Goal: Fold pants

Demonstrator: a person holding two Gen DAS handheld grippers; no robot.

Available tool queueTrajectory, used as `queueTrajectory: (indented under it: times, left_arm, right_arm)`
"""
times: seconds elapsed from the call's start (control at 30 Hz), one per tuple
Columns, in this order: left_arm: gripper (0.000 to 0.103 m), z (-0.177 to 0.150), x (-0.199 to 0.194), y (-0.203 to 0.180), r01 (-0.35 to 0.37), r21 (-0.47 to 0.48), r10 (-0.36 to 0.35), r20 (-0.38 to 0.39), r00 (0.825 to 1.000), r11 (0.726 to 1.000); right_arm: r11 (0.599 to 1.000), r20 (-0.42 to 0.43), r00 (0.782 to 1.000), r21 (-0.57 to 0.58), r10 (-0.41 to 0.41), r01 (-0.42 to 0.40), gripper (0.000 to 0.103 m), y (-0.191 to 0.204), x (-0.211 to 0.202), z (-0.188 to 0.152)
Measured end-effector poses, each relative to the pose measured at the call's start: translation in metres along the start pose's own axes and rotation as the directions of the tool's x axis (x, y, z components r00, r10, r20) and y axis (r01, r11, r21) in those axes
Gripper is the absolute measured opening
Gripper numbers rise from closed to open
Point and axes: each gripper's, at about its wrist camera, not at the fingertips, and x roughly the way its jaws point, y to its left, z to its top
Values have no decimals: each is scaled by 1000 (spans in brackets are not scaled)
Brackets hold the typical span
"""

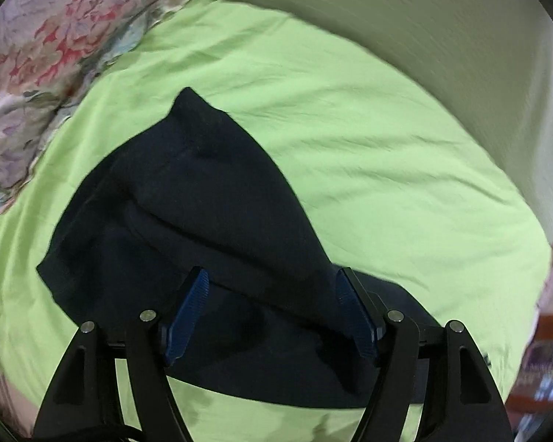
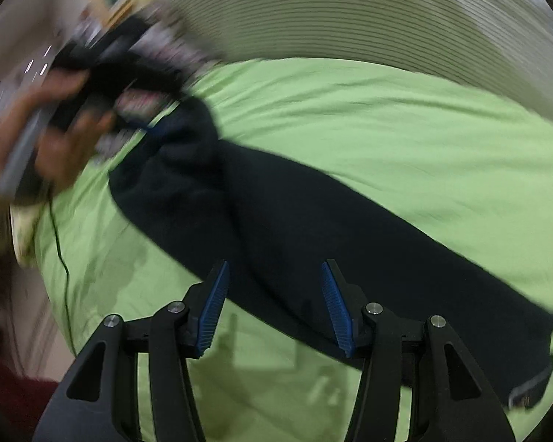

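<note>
One pair of dark pants (image 1: 188, 199), one green bedsheet (image 1: 368, 154), one floral pillow (image 1: 48, 55), two grippers.

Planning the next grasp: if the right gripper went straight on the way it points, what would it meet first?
Most likely the dark pants lying across the green sheet; the right gripper has its jaws open right before the cloth. Depth is unclear.

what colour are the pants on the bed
Very dark navy, almost black; the pants show best in the left wrist view.
</note>
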Motion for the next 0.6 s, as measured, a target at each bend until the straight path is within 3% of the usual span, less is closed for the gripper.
queueTrajectory:
  times: [0.17, 0.33, 0.4, 0.43, 0.47, 0.5, 0.57, 0.6]
  left_arm:
    - [72, 24, 17, 2, -96, -51, 95, -33, 995, 994]
    - [69, 31, 41, -7, -183, -26, 181, -70, 981, 983]
    - [46, 31, 49, -6, -196, 0, 195, -65, 979, 981]
    - [22, 29, 51, -5, -198, 9, 198, -66, 978, 980]
    - [17, 28, 52, -2, -187, 13, 187, -64, 980, 982]
    - [15, 25, 49, 5, -158, 6, 158, -46, 986, 987]
    - [8, 20, 41, 16, -122, -2, 122, -22, 992, 993]
    - [7, 18, 38, 21, -97, -7, 97, -18, 995, 995]
  right_arm:
    - [973, -40, 996, -218, -82, 71, 53, 31, 30, 1]
    - [967, -88, 992, -245, -91, 67, 53, 23, 48, 0]
    - [966, -96, 991, -248, -96, 69, 53, 20, 55, 0]
    - [965, -98, 990, -251, -99, 72, 52, 19, 57, 0]
    - [964, -100, 990, -255, -103, 75, 48, 19, 59, 1]
    - [964, -99, 990, -256, -104, 75, 33, 17, 60, 1]
    - [967, -110, 988, -241, -109, 80, 15, 11, 61, 3]
    - [970, -110, 989, -229, -102, 75, 13, 9, 60, 5]
